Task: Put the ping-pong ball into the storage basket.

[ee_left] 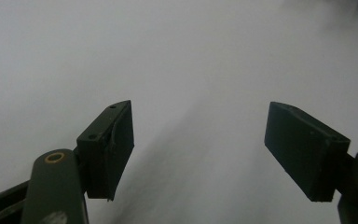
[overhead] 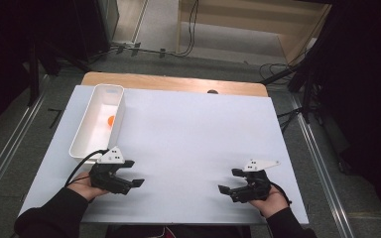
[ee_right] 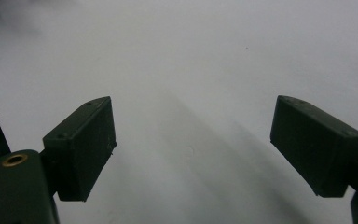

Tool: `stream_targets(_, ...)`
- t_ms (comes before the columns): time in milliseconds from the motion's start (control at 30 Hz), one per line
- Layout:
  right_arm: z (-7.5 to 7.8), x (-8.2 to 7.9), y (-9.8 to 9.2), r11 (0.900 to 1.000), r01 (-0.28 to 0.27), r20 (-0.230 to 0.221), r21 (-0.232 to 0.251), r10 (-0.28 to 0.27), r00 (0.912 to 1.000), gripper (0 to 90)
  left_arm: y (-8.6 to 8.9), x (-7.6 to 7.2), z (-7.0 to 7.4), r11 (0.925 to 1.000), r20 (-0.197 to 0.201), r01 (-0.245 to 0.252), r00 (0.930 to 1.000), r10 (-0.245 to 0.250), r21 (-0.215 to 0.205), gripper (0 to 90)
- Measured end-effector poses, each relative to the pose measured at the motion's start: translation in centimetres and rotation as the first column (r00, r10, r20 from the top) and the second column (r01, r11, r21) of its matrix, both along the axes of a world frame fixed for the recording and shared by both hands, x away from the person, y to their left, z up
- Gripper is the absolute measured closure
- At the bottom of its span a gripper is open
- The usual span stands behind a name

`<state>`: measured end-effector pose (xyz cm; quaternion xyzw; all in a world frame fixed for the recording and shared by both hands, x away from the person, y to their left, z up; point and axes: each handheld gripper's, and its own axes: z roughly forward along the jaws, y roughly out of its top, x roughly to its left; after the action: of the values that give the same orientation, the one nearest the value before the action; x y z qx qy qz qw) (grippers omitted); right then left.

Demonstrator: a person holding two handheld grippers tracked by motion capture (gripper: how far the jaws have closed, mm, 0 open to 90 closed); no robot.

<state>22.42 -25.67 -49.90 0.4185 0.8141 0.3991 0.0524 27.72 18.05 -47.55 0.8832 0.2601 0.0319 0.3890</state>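
Both grippers — left gripper (overhead: 133, 173), right gripper (overhead: 229, 181) — rest low, jaws apart, facing inward.

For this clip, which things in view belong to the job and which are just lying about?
In the job:
- long white plastic bin
- small orange ball inside the bin
- left gripper, open, empty
- right gripper, open, empty
- white table sheet

Lying about:
- black cables on the floor
- light wooden furniture beyond the table
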Motion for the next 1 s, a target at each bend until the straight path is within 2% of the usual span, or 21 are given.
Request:
stream_targets(433, 0.0, 0.0, 0.0, 1.000, -0.002, -0.002, 0.000, 0.002, 1.0000, 12.9, 0.8, -0.3, -0.3, 0.9997, 0.002, -0.004, 1.0000, 0.004, 0.022, 24.6)
stream_targets(1000, -0.1, 0.0, 0.0, 1.000, 0.000, -0.005, 0.001, 0.000, 1.0000, 12.9, 1.1, -0.4, -0.4, 0.9998, 0.001, -0.009, 1.0000, 0.009, 0.017, 24.6)
